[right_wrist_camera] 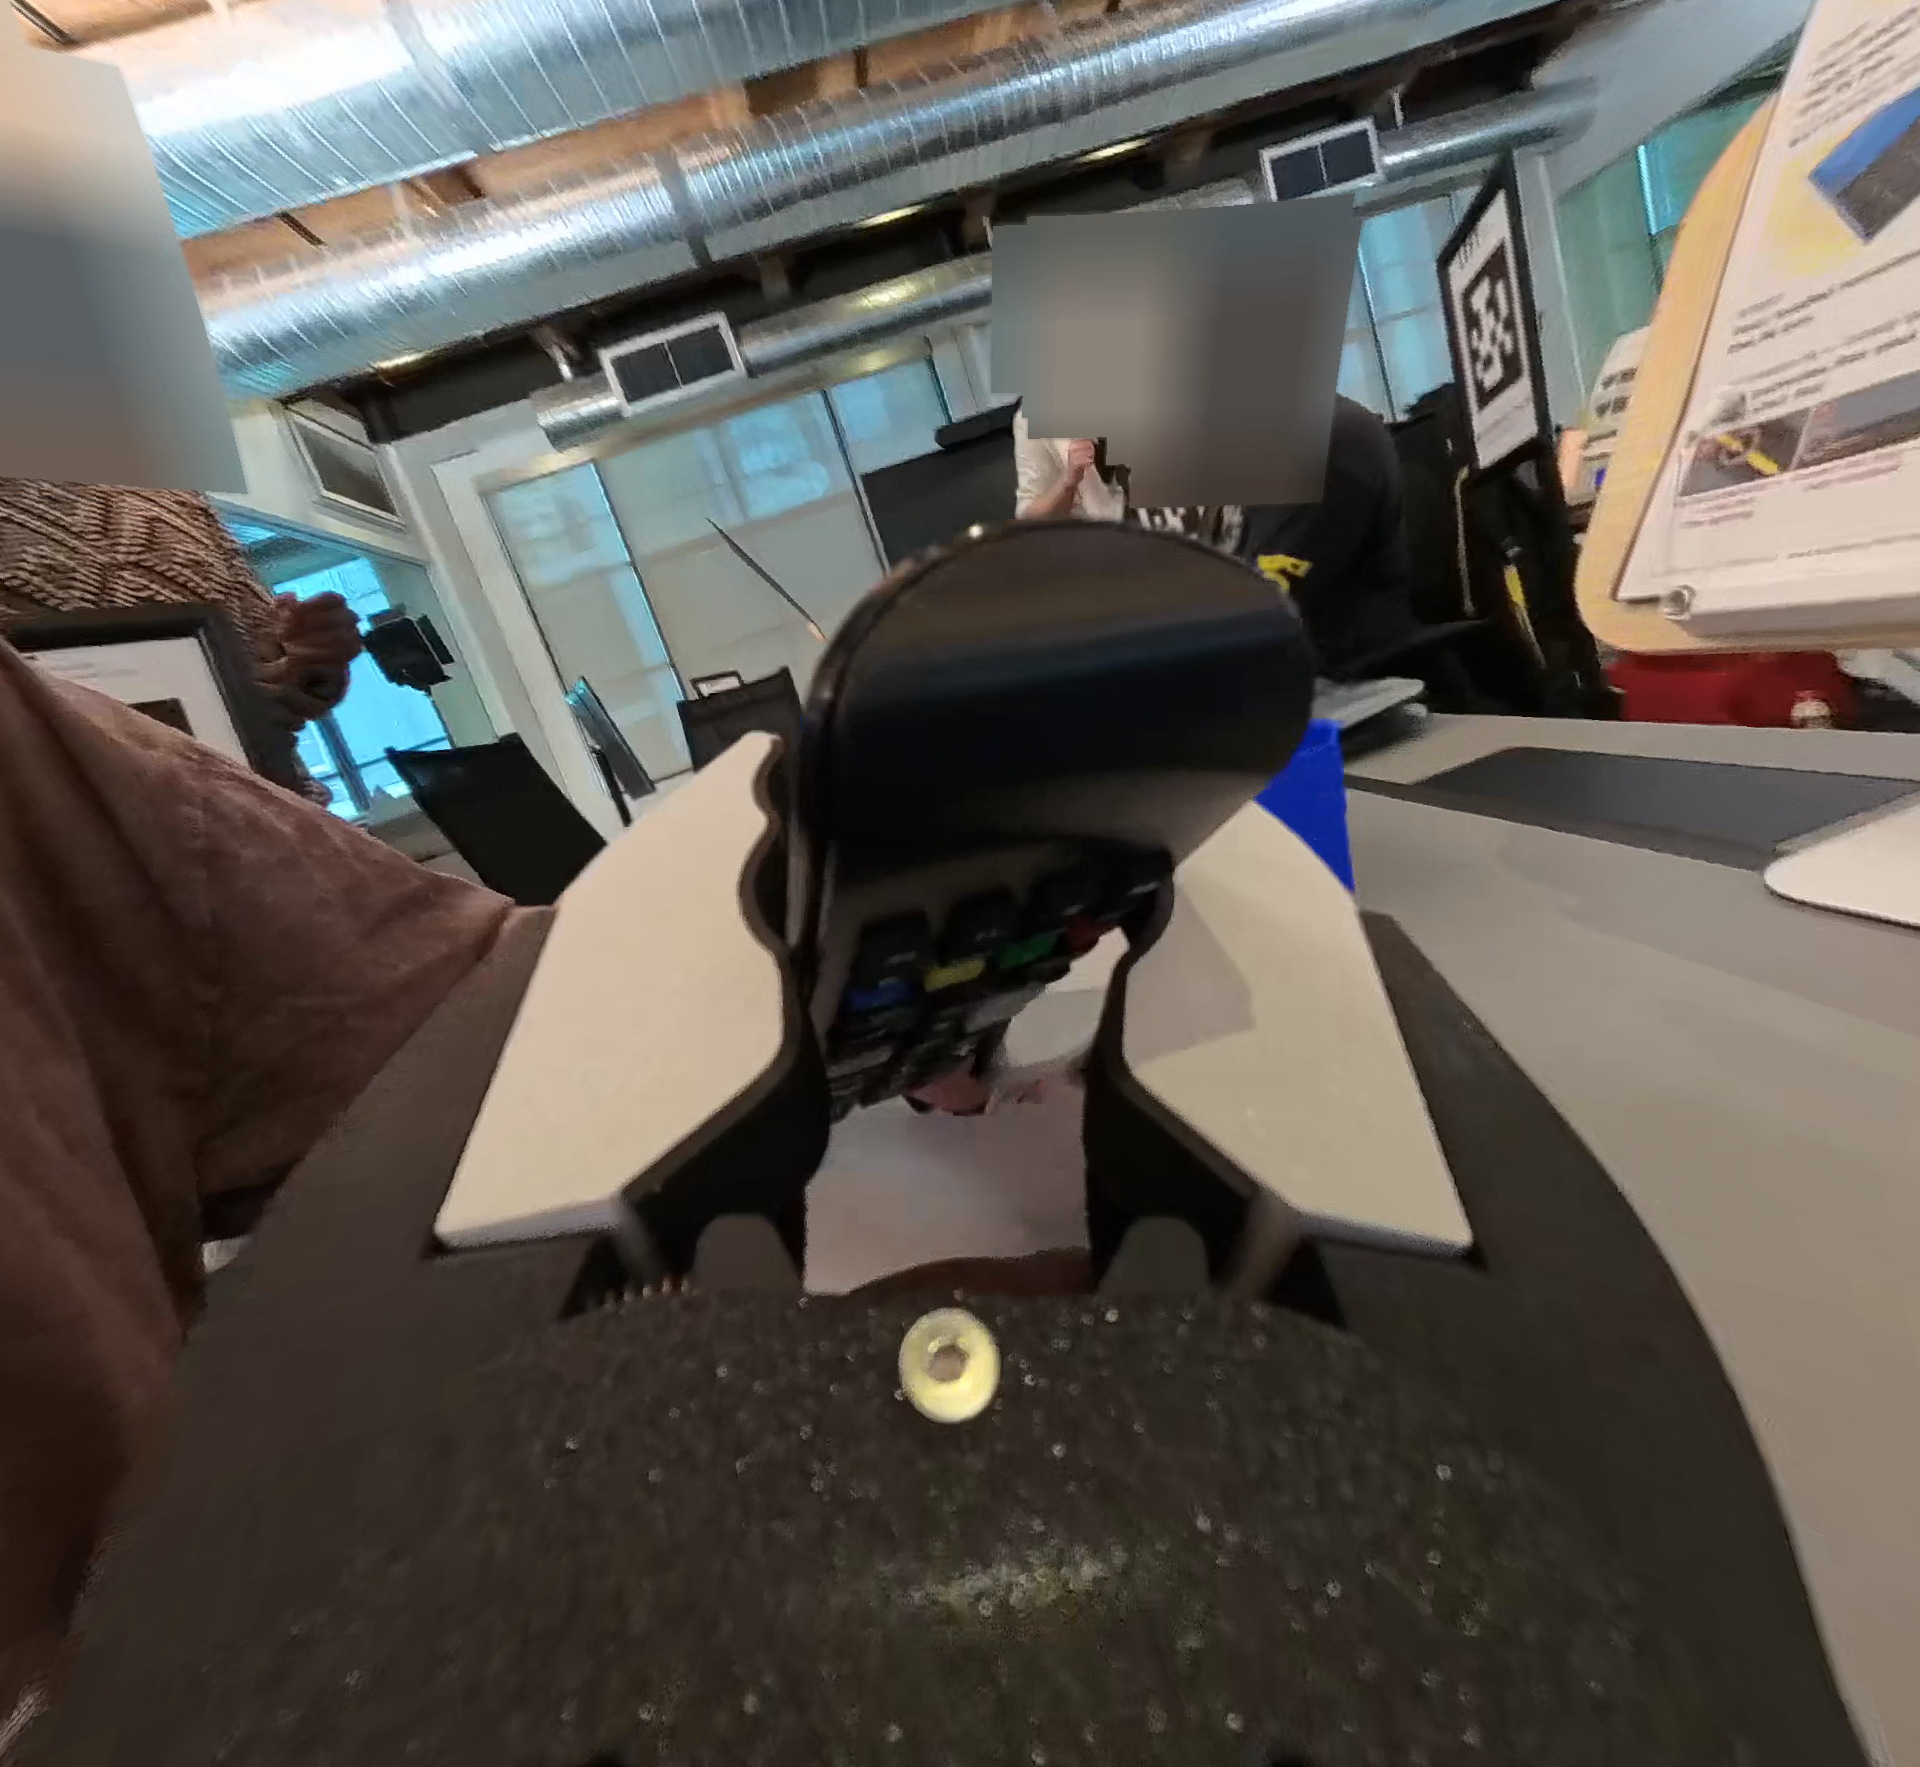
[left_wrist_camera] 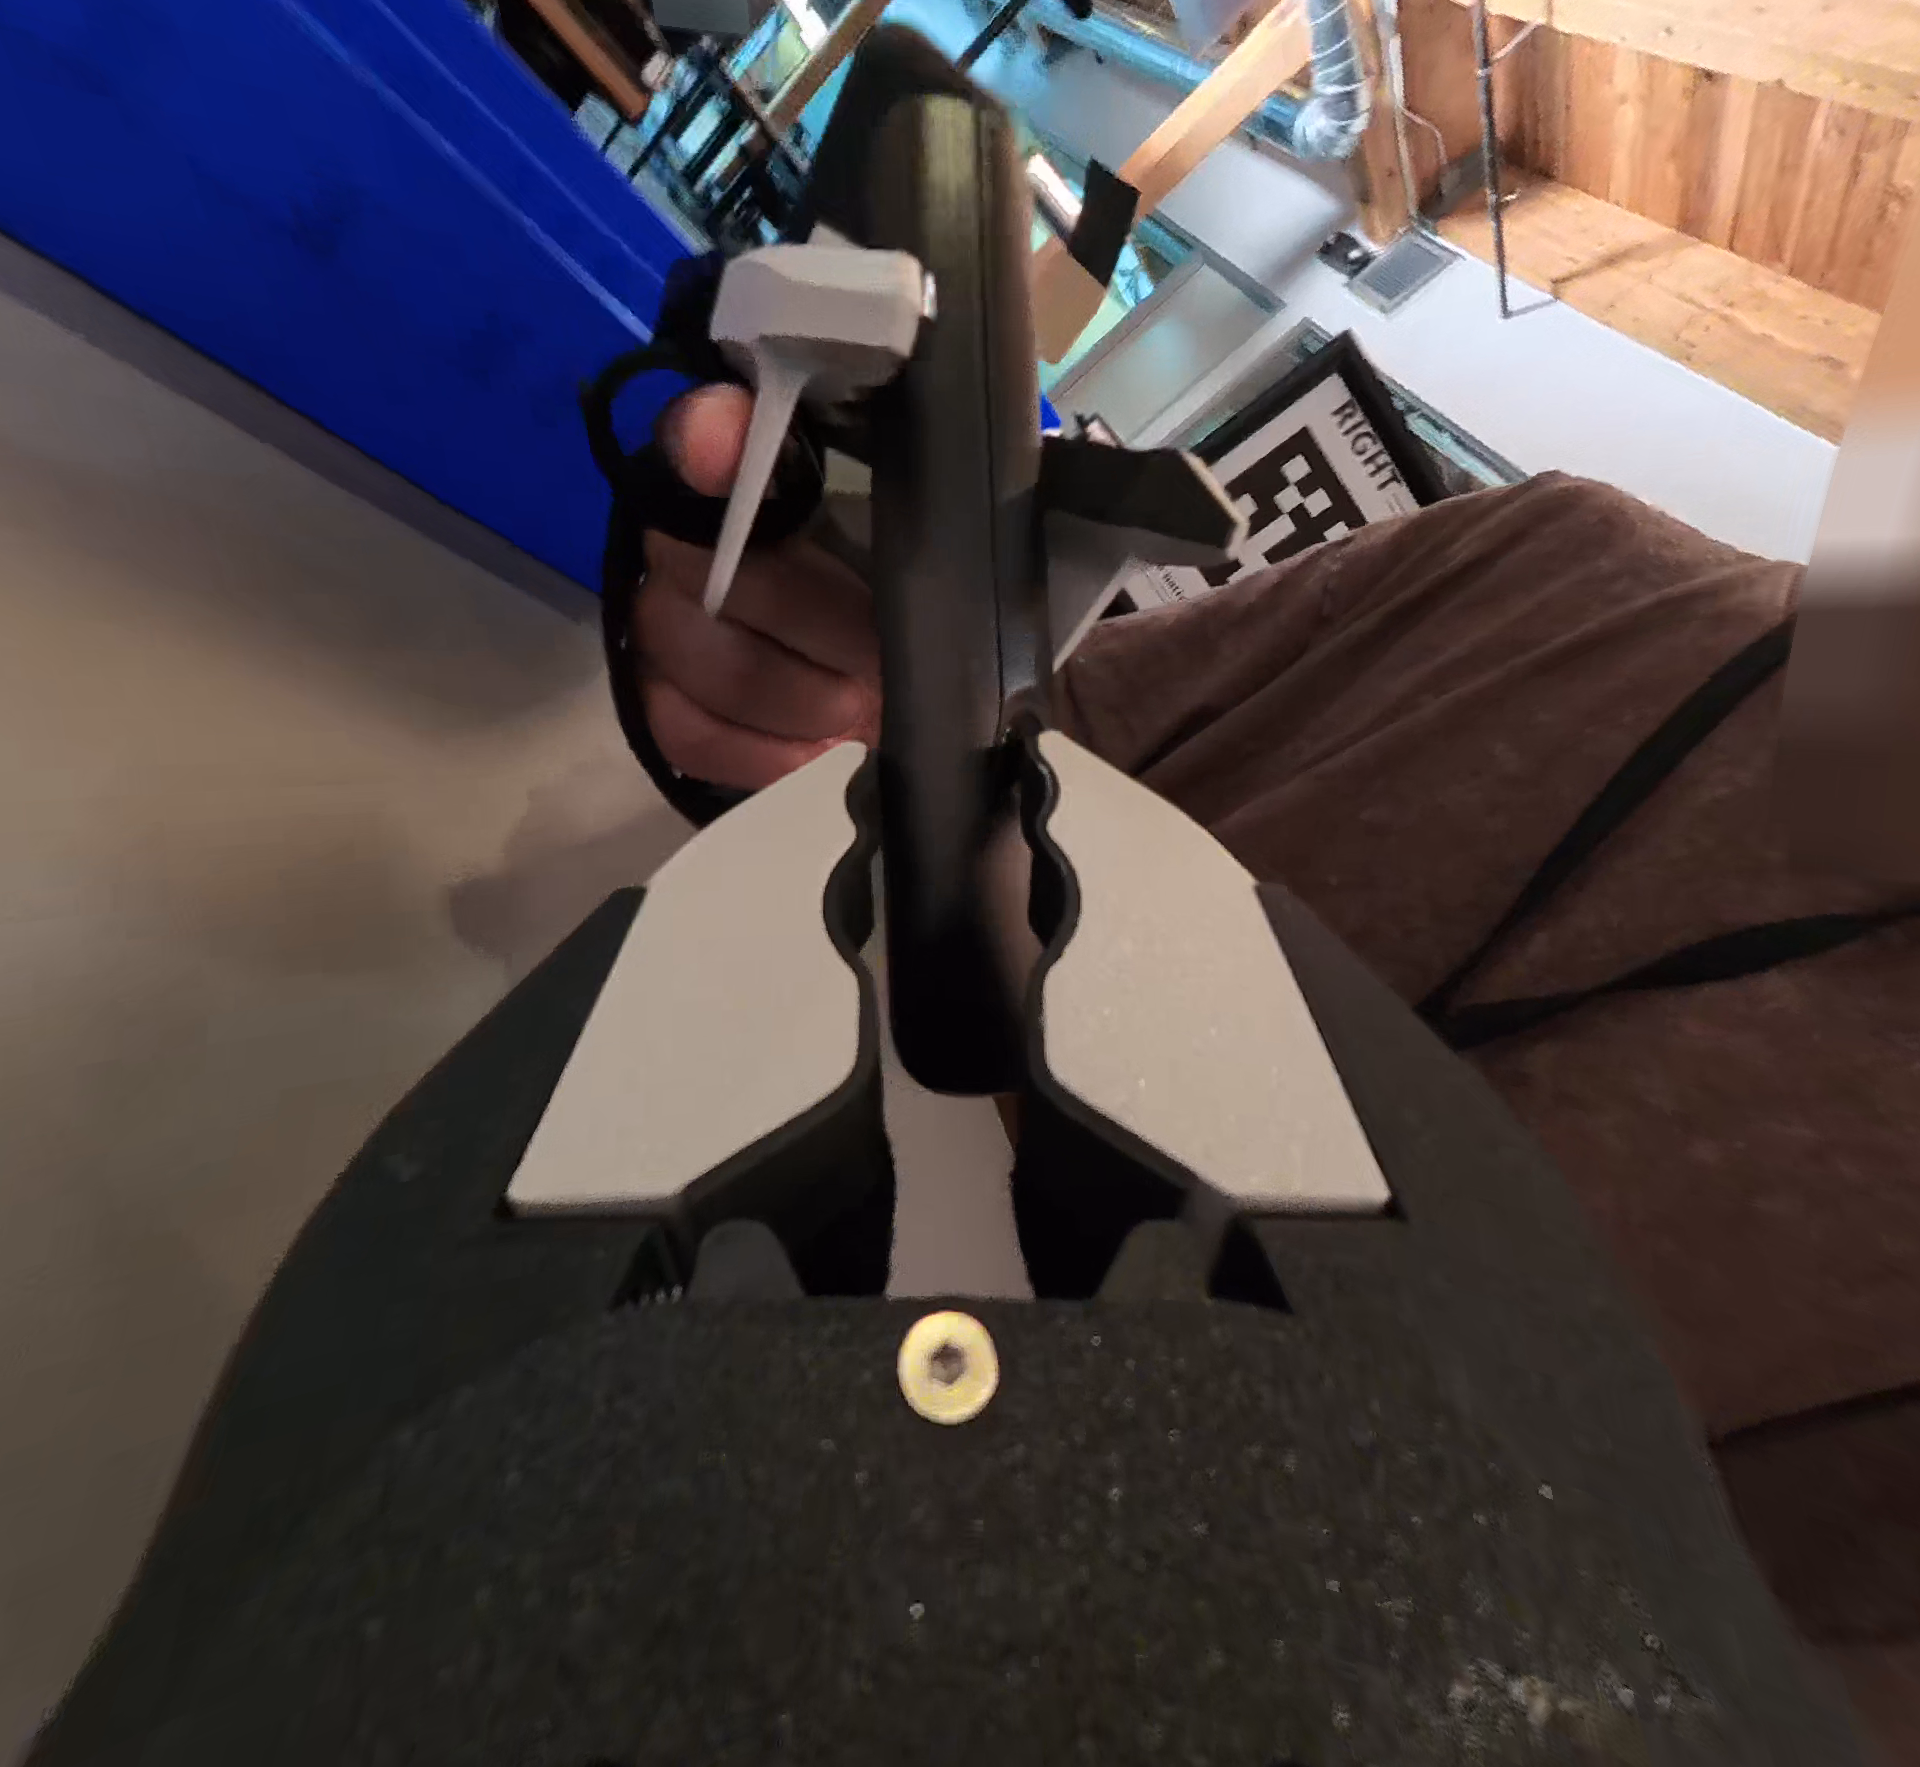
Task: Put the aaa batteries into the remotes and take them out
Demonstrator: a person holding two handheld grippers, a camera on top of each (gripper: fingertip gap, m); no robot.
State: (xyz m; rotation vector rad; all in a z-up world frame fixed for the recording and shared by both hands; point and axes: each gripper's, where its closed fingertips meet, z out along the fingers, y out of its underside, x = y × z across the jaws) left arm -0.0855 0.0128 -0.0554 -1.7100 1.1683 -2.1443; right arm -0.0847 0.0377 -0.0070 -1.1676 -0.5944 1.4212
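Left gripper is clenched on the black remote, edge-on between our pads. Right gripper grips the same remote at its other end, button side down, coloured keys facing us. Remote is held in the air above the grey table, near its edge by the blue bin. We can't see any batteries.
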